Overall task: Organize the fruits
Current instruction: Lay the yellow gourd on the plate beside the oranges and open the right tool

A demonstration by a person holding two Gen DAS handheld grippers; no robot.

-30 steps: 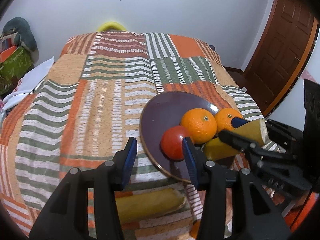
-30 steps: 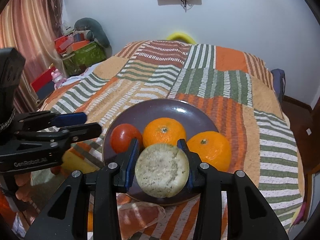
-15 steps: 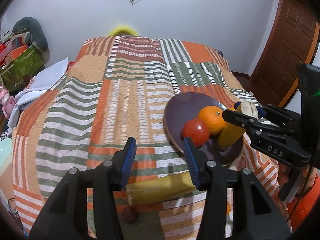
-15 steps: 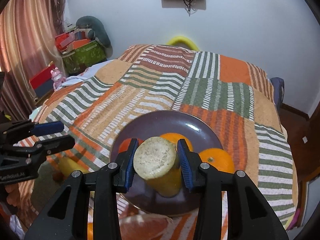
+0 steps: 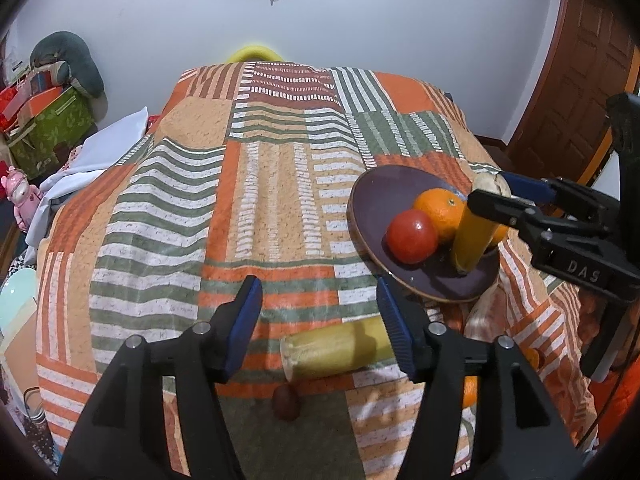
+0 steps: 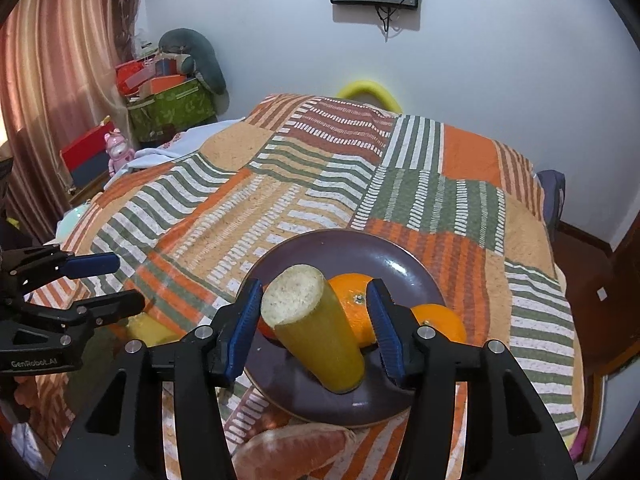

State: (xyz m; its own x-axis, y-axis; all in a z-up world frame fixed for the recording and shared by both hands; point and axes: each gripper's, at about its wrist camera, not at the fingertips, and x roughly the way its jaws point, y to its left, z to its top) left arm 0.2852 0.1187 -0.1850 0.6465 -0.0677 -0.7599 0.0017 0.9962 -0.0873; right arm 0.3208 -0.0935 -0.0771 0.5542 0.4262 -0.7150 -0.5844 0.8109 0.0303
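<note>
A purple plate (image 6: pixel 320 248) on the striped bedspread holds a red fruit (image 5: pixel 412 236), an orange (image 6: pixel 352 292) and a second orange (image 6: pixel 440 320). A yellow cut fruit piece (image 6: pixel 316 336) stands tilted with its lower end on the plate. My right gripper (image 6: pixel 316 320) straddles it, jaws opening, pads just off its sides. My left gripper (image 5: pixel 320 326) hangs left of the plate, jaws opening with nothing between them. Just below it a second yellow piece (image 5: pixel 336 350) lies on the bedspread. Each gripper shows in the other's view: right gripper (image 5: pixel 490 189), left gripper (image 6: pixel 128 282).
A small dark fruit (image 5: pixel 286 400) and another orange (image 5: pixel 470 392) lie near the bed's front edge, and a peeled pink citrus piece (image 6: pixel 292 452) sits before the plate. Boxes (image 6: pixel 172 104) stand far left, a wooden door (image 5: pixel 580 80) right.
The left gripper drew back and leftward from the red fruit and its jaws widened. The right gripper set the yellow piece on end on the plate and its pads spread off it.
</note>
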